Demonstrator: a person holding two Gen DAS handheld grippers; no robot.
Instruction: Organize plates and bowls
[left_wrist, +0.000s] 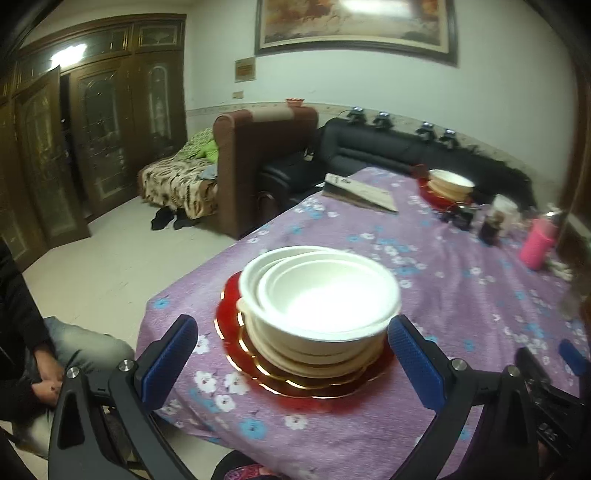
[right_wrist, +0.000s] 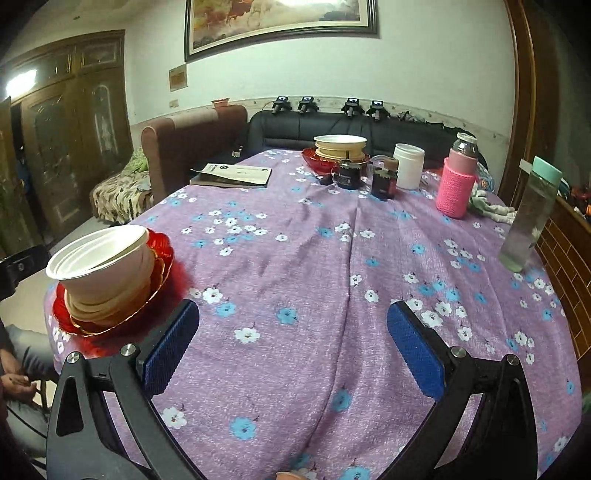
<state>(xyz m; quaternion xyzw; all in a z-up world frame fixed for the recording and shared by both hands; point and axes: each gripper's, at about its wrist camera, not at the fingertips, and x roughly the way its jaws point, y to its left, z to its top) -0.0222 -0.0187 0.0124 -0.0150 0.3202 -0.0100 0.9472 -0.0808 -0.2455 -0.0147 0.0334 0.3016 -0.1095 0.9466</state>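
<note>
A stack of white bowls (left_wrist: 321, 295) sits on beige plates on a red and gold plate (left_wrist: 295, 384) near the table's near left corner. My left gripper (left_wrist: 291, 350) is open, its blue pads on either side of the stack's near edge, holding nothing. The same stack (right_wrist: 103, 266) shows at the left in the right wrist view. My right gripper (right_wrist: 291, 343) is open and empty above bare tablecloth. A second stack, a white bowl on beige plates on a red plate (right_wrist: 340, 151), stands at the far side, also seen in the left wrist view (left_wrist: 448, 184).
The table has a purple flowered cloth (right_wrist: 314, 240). At the far right stand dark jars (right_wrist: 384, 181), a white tub (right_wrist: 408, 164), a pink-sleeved bottle (right_wrist: 456, 184) and a clear bottle (right_wrist: 528, 221). A booklet (right_wrist: 232, 175) lies far left. A seated person (left_wrist: 33, 332) is at the left.
</note>
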